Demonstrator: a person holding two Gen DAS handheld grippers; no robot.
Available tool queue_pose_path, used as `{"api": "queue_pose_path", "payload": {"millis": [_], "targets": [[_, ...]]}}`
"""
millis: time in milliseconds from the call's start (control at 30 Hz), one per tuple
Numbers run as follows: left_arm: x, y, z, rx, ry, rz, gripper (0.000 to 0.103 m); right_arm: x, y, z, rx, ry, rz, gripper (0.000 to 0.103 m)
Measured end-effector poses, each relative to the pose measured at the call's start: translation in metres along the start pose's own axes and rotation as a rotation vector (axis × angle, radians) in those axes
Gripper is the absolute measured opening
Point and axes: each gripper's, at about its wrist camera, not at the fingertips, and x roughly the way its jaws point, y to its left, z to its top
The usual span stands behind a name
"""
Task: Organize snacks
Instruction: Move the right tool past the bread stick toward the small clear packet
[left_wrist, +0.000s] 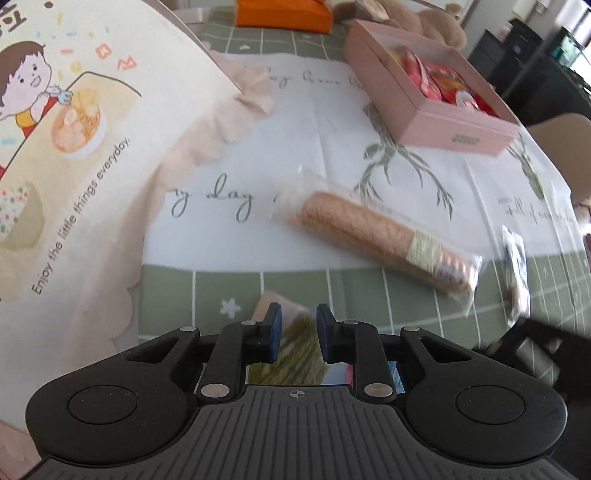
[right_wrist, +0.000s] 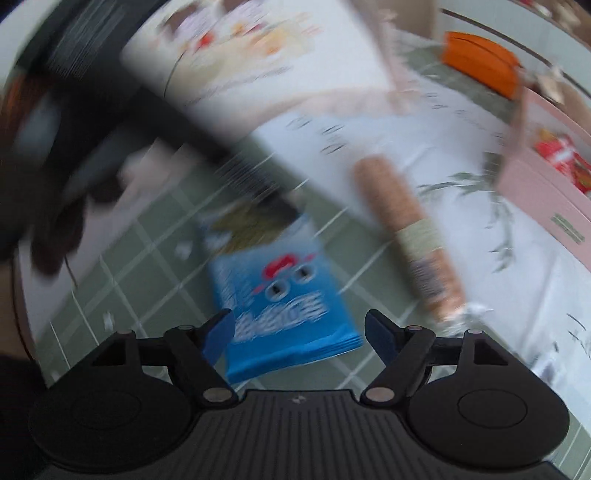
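Both grippers point steeply down at the table; the left gripper (left_wrist: 298, 332) has its blue pads pinched on the olive-green top of a snack packet (left_wrist: 295, 354), low over the green checked tablecloth (left_wrist: 173, 295); the right gripper (right_wrist: 299, 332) has its fingers spread, straddling the blue snack packet's (right_wrist: 280, 310) lower end, with no visible contact through the blur; just beyond lies a long tan biscuit roll (left_wrist: 376, 240) in clear wrap, on a white printed cloth (left_wrist: 295, 122); farther back, an open pink box (left_wrist: 436, 110) holds red packets (left_wrist: 439, 83); an orange box (left_wrist: 282, 13) lies beyond.
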Motion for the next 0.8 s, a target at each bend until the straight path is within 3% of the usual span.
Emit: {"api": "queue_pose_path", "payload": {"millis": [167, 400, 467, 633, 800], "targets": [[-0.008, -0.005, 0.005, -0.014, -0.026, 0.012, 0.025, 0.024, 0.015, -0.002, -0.049, -0.001, -0.106, 0.084], [-0.019, -0.005, 0.004, -0.040, -0.037, 0.041, 0.025, 0.031, -0.050, 0.018, 0.201, -0.048, -0.168, 0.082], [-0.017, -0.006, 0.003, -0.047, -0.031, 0.037, 0.025, 0.027, -0.065, 0.017, 0.244, -0.059, -0.163, 0.082], [-0.004, -0.013, 0.010, -0.089, -0.019, 0.018, 0.025, -0.006, -0.087, 0.009, 0.320, -0.132, -0.008, 0.082], [0.021, -0.023, 0.024, -0.164, -0.009, -0.012, 0.025, -0.032, -0.115, -0.004, 0.303, -0.151, -0.135, 0.082]]}}
